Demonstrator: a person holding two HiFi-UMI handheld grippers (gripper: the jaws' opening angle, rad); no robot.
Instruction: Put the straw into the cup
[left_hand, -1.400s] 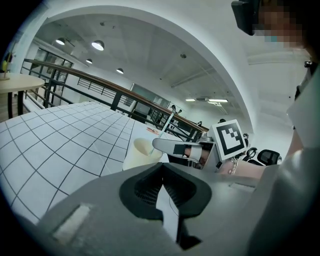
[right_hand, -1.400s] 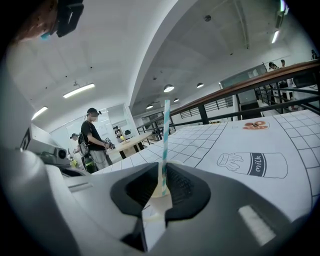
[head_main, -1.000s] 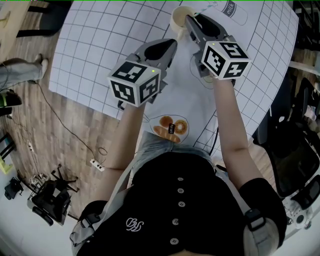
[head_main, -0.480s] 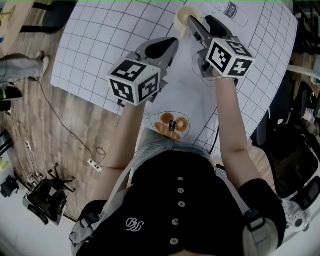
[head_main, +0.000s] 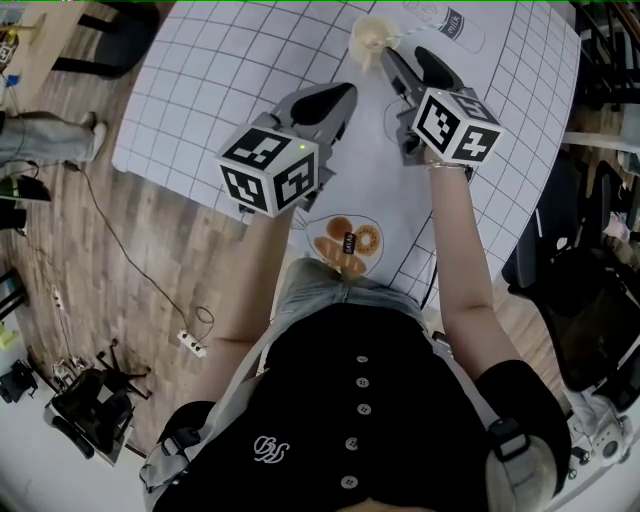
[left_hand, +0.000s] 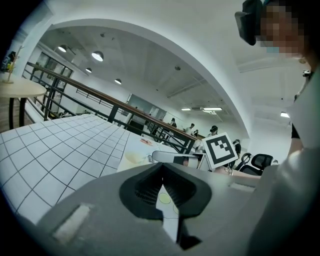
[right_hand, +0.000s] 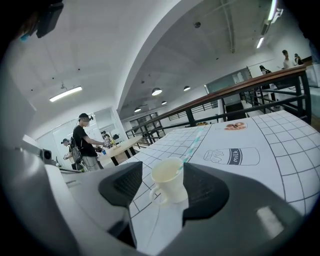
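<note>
Right now the straw (right_hand: 194, 141) is in the cup (right_hand: 167, 187): lower end inside, the striped shaft leans on the rim and sticks out up and to the right in the right gripper view. Cup is upright on the counter (head_main: 220, 80), on the white gridded sheet, handle toward the camera's left.

Right gripper (head_main: 402, 55): jaws released, spread wide, they've just been opening. Cup shows in the gap between the 2 jaws, but the pads don't press on it. In the head view it sits just past the tips. Nothing gripped.

Left gripper (head_main: 345, 92): jaws clenched, tips together, nothing between them. It is held over the counter left of the right gripper, well clear of the cup. Left gripper view only shows the gridded sheet through the sliver below the pads, plus the right gripper's marker cube (left_hand: 220, 149) off to the side.

Other stuff on the sheet: milk bottle print (right_hand: 231, 156) just right of the cup, donut print (head_main: 345, 243) at the near edge by the person's body. Both marker cubes face up in the head view. People are standing at tables in the background of the right gripper view.
</note>
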